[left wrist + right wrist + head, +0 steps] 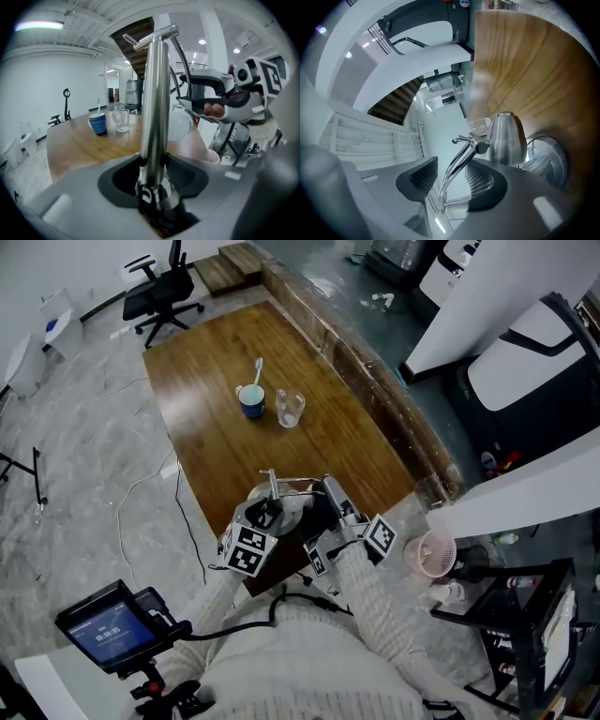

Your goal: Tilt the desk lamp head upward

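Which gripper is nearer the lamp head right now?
Right. The right gripper straddles the curved neck just behind the lamp head. The left gripper sits around the upright pole, farther from the head.

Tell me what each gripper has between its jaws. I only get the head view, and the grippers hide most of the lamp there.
Observer: The left gripper has the lamp's upright chrome pole between its pads, low on the pole. I can't tell whether they press.
Operator: Report the right one.
Observer: The right gripper straddles the curved arm with its jaws apart, and a gap shows beside the arm.
Operator: Say where the head sits from there.
Observer: The chrome lamp head hangs just beyond those jaws, and they do not touch it.
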### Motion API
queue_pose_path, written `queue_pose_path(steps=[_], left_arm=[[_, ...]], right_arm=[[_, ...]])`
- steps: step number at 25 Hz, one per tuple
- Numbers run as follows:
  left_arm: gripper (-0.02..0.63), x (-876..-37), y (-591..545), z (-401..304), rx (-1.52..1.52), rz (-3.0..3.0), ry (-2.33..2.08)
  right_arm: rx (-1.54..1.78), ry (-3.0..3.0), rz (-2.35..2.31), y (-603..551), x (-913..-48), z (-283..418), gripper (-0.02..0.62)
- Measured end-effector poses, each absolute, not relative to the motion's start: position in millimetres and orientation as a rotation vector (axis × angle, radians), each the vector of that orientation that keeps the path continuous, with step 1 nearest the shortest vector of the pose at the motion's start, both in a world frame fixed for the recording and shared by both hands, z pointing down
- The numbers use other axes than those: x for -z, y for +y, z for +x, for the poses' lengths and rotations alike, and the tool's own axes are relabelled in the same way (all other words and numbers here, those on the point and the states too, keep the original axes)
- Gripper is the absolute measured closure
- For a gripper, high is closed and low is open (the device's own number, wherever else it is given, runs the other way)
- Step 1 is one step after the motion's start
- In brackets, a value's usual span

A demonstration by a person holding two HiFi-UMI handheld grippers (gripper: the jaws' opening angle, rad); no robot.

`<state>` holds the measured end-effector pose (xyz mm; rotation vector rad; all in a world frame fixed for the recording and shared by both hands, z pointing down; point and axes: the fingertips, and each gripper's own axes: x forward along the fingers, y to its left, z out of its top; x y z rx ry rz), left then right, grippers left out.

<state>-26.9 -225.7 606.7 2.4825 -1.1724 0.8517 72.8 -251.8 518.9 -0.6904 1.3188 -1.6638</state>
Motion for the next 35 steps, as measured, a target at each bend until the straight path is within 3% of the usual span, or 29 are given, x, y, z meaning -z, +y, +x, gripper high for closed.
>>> queue_pose_path(steps=[3, 22, 27, 35], left_arm=[[0.43, -607, -225, -26, -0.858, 2.477, -1.17], [0.43, -610, -230, -25, -0.832, 2.448, -1.188], [0.43, -612, -232, -25, -0.836, 2.444, -1.187], [0.43, -612, -238, -25, -0.842, 2.457, -1.183]], right_arm=[[1.697, 1.296, -0.705, -256, -525, 73, 0.495], [1.598, 1.508, -1.016, -265, -495, 83, 0.502], [1.364, 1.828, -1.161, -272, -444, 87, 0.523], [0.917, 2.305, -1.46, -273, -394, 62, 0.505]])
